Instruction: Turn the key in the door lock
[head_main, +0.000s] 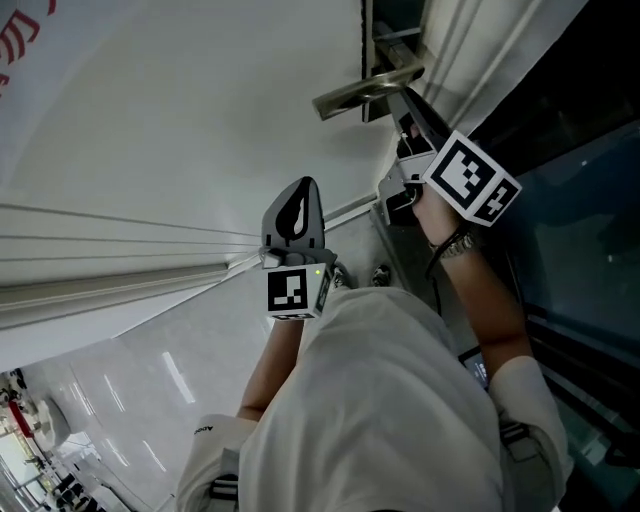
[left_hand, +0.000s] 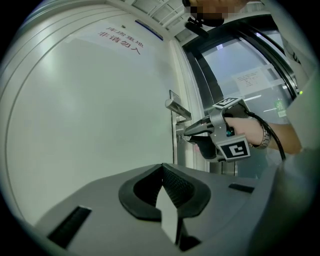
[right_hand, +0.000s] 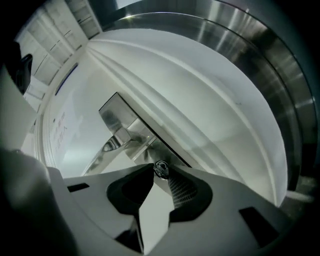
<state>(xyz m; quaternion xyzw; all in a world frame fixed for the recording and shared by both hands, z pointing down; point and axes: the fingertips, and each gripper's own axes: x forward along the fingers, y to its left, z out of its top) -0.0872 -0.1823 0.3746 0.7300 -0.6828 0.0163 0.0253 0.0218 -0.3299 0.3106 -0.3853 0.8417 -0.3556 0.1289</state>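
The person's bare left forearm runs up from a white sleeve (head_main: 380, 420) to the left claw (head_main: 303, 185). It is held level in free air in front of the door (left_hand: 90, 115), with its marker cube (head_main: 290, 292) facing the head camera. Its jaws are closed tip to tip on nothing.

At about 1 o'clock from it in the head view, the right hand (head_main: 435, 215), with a band on the wrist, holds the right claw (left_hand: 186, 134) level against the door's edge. Its jaws are gripping the key (right_hand: 161, 169).

Only the key's round metal head shows, pinched between the jaw tips. The shank is hidden, so its long axis can't be seen directly. The key sits in the lock just under the steel plate (right_hand: 125, 120).

The lever handle (head_main: 370, 88) is at 12 o'clock from the claw in the head view and points across the door, away from its edge.

High on the door, at 11 o'clock from the handle in the left gripper view, are two lines of red Chinese characters (left_hand: 120, 40). The lower line seems to read 非请勿入.
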